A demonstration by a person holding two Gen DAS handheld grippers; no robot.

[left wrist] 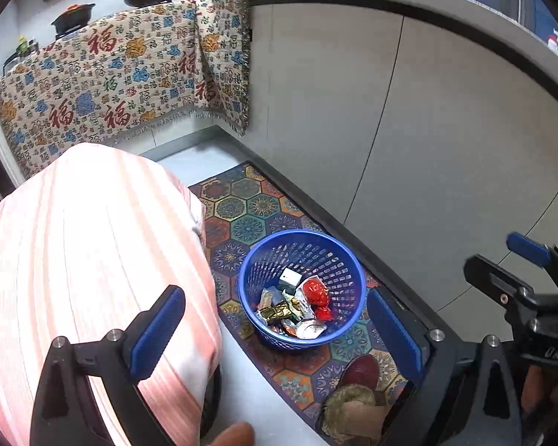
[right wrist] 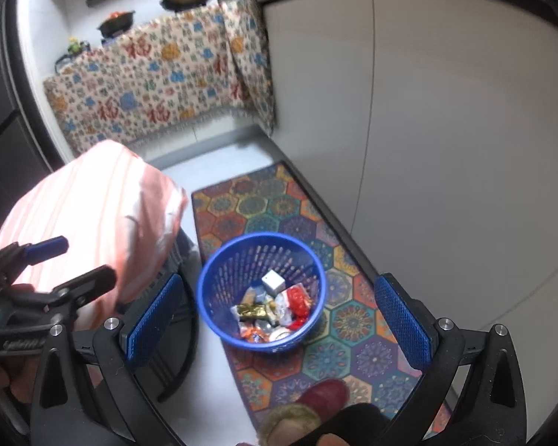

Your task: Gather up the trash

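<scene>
**Trash in the blue basket, both grippers above it**

While both grippers hang high over the floor, we see the blue basket standing on the colorful mat, a bit below the middle of both views. The trash lies at the bottom of it: shiny wrappers, a red wrapper and a small white box, all in one heap.

Our left gripper has its jaws wide apart and holds nothing. Our right gripper also has its jaws wide apart and holds nothing. In both views the basket shows between the two blue pads, so it lies ahead of both grippers and below them, with open air in between. The basket is round, so it has no long side to line up with.

We think neither hand is clearly nearer. In the left view the right gripper shows at the right edge, so the two are side by side.

At the left of the frame stands a pink striped cover. A gray cabinet runs along the right, close beside the mat. At the bottom we see a furry slipper on the mat, near the basket.
</scene>
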